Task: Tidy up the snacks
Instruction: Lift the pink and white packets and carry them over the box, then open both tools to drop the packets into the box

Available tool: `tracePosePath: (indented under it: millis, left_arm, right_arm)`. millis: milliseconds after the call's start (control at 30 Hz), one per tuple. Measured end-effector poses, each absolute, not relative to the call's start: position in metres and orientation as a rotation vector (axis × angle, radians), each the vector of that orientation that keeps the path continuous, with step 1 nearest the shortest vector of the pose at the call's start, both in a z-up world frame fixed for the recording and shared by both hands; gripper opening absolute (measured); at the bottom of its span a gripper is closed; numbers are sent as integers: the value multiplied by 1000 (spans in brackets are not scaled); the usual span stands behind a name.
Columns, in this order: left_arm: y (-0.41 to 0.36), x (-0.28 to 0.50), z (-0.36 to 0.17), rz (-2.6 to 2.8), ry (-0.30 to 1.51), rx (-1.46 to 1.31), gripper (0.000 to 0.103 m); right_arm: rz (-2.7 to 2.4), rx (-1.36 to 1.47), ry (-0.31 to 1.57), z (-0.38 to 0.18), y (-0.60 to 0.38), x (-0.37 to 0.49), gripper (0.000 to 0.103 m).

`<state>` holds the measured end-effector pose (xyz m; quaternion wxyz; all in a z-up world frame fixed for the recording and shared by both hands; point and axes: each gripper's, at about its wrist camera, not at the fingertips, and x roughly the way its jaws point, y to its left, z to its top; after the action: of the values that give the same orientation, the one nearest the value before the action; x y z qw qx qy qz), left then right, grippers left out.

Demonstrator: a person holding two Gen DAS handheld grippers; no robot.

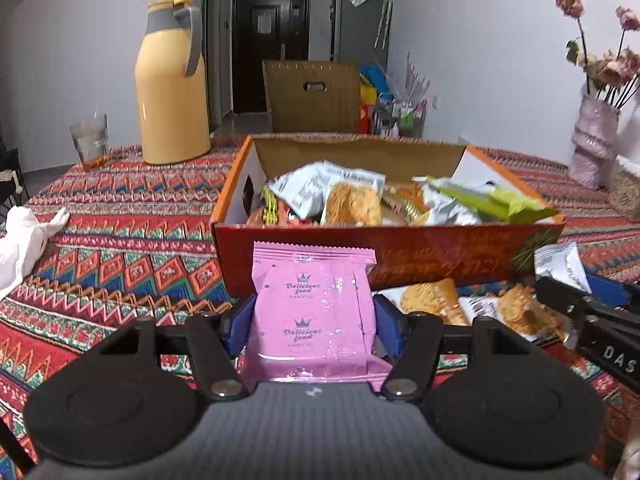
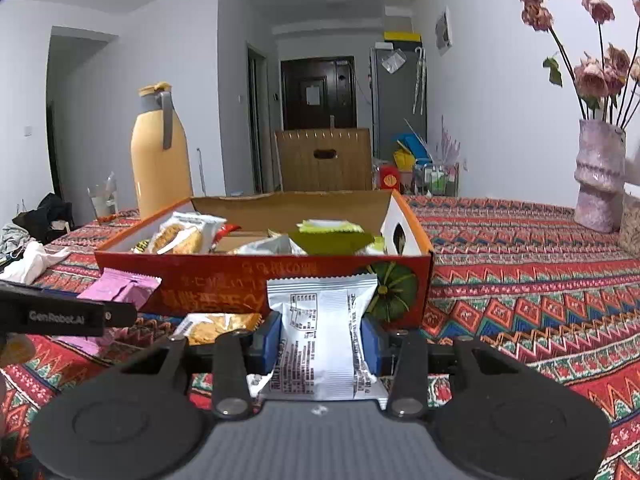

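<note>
The orange snack box [image 1: 384,248] sat open on the patterned tabletop [image 1: 120,232], already piled with packets. Just in front of its near wall, the left claw [image 1: 316,324] was clamped on a pink packet [image 1: 316,312], its blue pads pressing both sides. Toward the box's pumpkin-printed corner, the right claw [image 2: 322,344] gripped a white packet [image 2: 320,332] upright. Two loose biscuit packets [image 1: 432,300] lay on the cloth against the box front, between the claws. A yellow jug [image 1: 170,88] stood behind the box's left end.
</note>
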<state>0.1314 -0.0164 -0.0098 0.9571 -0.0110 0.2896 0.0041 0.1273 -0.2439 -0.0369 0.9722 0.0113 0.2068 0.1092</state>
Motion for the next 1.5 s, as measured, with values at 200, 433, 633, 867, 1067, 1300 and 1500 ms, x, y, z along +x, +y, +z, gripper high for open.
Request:
tracePosePath:
  millis: [200,433,633,867,1067,1300,1500]
  left_arm:
    - [-19,123,9,-4,540,-22,63]
    - [-22,125,34,-3,483,-22,63]
    - [-21,132,54,7,440,-28,63]
    - [-21,153,69,30,405,-51,63]
    - [-18,188,76,70,408,-68,63]
    - [-18,233,64,133,446,-41,63]
    - [-12,251,45,143,501,-61,65]
  right_arm:
    - [238,8,380,-23,-240,119,40]
    - [255,-14,322,-1,-231,116,40]
    - [263,-36,282,16,-223,125,40]
    - [253,-40,246,35,-215,149,40]
    - [218,-44,258,39,-208,189,40]
    - [162,-43,349,22,-206,243,40]
    - [142,-39,407,2,-206,260,45]
